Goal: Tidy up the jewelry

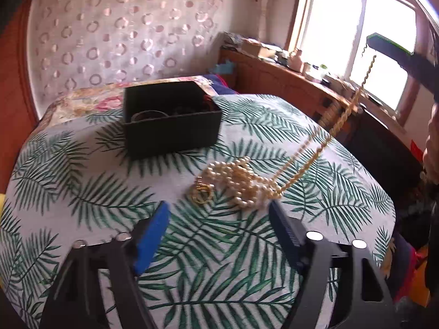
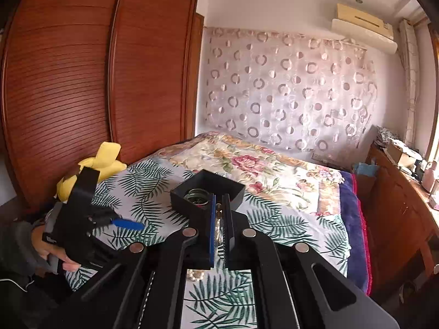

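Your right tongs (image 2: 219,213) pinch the gold rope chain (image 1: 340,122), lifting it from the pearl pile (image 1: 241,181) on the bed (image 1: 82,186). Your left tongs (image 1: 219,213) gape, empty (black box (image 1: 170,118) beyond).

A home bedroom: a bed (image 2: 274,170) under a floral quilt with a palm-leaf cloth (image 1: 82,192) spread over it, a tall louvred wooden wardrobe (image 2: 68,82), a wall air conditioner (image 2: 362,27), a ring-patterned curtain (image 2: 288,87), a sunlit window (image 1: 356,41) (cluttered wooden cabinet below)
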Demonstrator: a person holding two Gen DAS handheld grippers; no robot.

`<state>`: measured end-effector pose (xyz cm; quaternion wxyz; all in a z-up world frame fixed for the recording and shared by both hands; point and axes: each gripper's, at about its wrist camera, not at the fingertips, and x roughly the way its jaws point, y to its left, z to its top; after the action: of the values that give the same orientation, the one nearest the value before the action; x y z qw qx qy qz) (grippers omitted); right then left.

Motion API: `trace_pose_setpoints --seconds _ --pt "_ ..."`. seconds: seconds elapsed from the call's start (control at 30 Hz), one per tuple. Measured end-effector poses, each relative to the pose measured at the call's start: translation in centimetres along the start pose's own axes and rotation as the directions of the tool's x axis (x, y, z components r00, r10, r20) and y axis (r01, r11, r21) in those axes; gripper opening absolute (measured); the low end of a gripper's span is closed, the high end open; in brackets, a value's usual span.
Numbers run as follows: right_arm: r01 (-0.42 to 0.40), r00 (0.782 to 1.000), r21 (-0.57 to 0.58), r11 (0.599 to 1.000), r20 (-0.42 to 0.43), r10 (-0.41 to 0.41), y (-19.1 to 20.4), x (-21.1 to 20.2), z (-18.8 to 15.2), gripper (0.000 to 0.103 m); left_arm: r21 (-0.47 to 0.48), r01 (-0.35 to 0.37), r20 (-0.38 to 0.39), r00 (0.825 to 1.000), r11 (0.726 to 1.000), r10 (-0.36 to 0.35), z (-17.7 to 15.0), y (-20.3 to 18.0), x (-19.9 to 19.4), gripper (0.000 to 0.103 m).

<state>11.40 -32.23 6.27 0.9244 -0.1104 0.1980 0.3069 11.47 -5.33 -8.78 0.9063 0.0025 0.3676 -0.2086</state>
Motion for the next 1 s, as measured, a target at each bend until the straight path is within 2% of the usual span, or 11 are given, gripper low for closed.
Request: trace_pose_setpoints --seconds 0.13,0.23,0.43,0.6,0.63,0.73,0.83,0.9,1.0 --pt "0.012 1.000 0.006 1.000 0.024 -0.012 -0.8 -1.1 0.4 0.005 0.015 0.042 -0.036 0.999 0.999 -0.041 0.1 -1.1 1.3 0.044" --pt "0.009 0.999 0.010 1.000 0.033 -0.010 -0.9 -1.6 0.4 0.005 0.032 0.052 -0.058 0.997 0.998 -0.050 0.2 -1.9 2.3 0.034" --pt "0.028 1.000 0.024 0.999 0.002 -0.028 -1.7 -1.8 -0.5 0.005 0.092 0.050 -0.101 0.994 0.994 -0.041 0.9 -3.6 4.5 0.031" --pt "0.045 0.999 0.043 0.998 -0.015 -0.045 -2.8 -2.0 -1.5 0.005 0.141 0.021 -0.145 0.989 0.990 0.000 1.3 -4.4 6.1 0.031" --pt "0.047 0.999 0.044 0.998 -0.017 -0.046 -2.7 -1.9 -1.7 0.005 0.146 0.016 -0.152 0.988 0.989 0.007 1.4 -4.5 6.3 0.025" --pt "0.046 0.999 0.048 0.998 -0.023 -0.045 -3.0 -1.7 -2.0 0.005 0.162 0.012 -0.146 0.989 0.987 0.012 1.4 -4.4 6.4 0.018" --pt "0.041 0.999 0.046 0.998 -0.032 -0.040 -2.7 -1.2 -2.3 0.005 0.162 0.005 -0.114 0.993 0.987 0.014 1.8 -4.3 5.6 0.016" --pt "0.039 0.999 0.044 0.998 -0.038 -0.037 -2.6 -0.8 -2.5 0.005 0.158 0.007 -0.092 0.996 0.987 0.008 2.2 -4.2 4.7 0.000" --pt "0.035 0.999 0.043 0.998 -0.040 -0.033 -2.5 -0.5 -2.5 0.005 0.155 0.010 -0.051 0.999 0.988 -0.002 3.3 -4.2 3.2 0.000"
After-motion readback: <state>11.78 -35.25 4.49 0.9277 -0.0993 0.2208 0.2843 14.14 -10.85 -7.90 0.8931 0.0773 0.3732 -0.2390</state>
